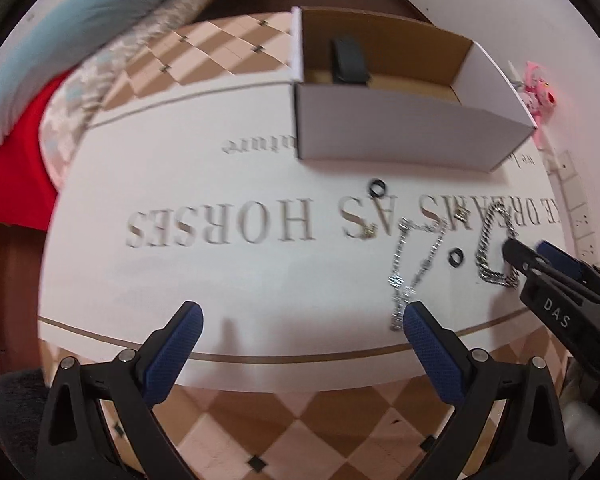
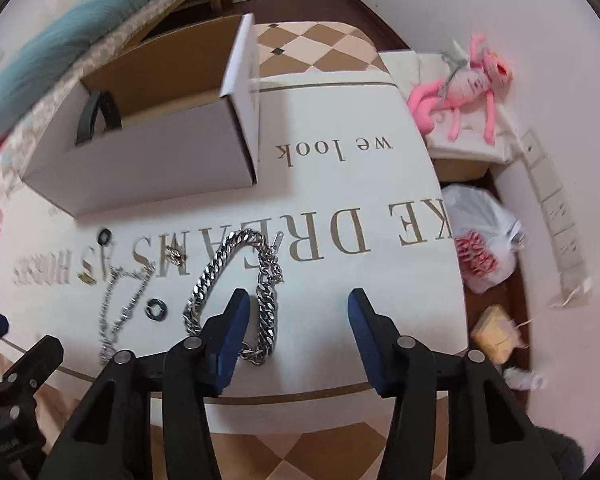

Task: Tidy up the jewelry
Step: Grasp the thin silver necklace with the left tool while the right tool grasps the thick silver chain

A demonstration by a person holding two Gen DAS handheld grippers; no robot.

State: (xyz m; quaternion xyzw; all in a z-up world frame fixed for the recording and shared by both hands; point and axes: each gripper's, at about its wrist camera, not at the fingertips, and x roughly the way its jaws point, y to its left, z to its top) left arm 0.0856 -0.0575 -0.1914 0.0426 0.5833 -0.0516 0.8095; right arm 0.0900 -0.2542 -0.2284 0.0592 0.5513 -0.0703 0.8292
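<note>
Reaching right gripper (image 2: 296, 308), spread and empty, over curb-link chain (image 2: 224, 276), next pinching it for white cardboard box (image 2: 148, 168); left gripper (image 1: 300, 320) spread, idle.

Open white mat (image 1: 204, 280) at near left, free for passing. Far middle blocked by upright cardboard box (image 1: 400, 128). Near right cluttered: thick chain (image 2: 228, 280), thin chain (image 2: 120, 308), black rings (image 2: 157, 309) close together, narrow gaps between. Beyond mat's right edge, plastic bag (image 2: 484, 236) on floor.
</note>
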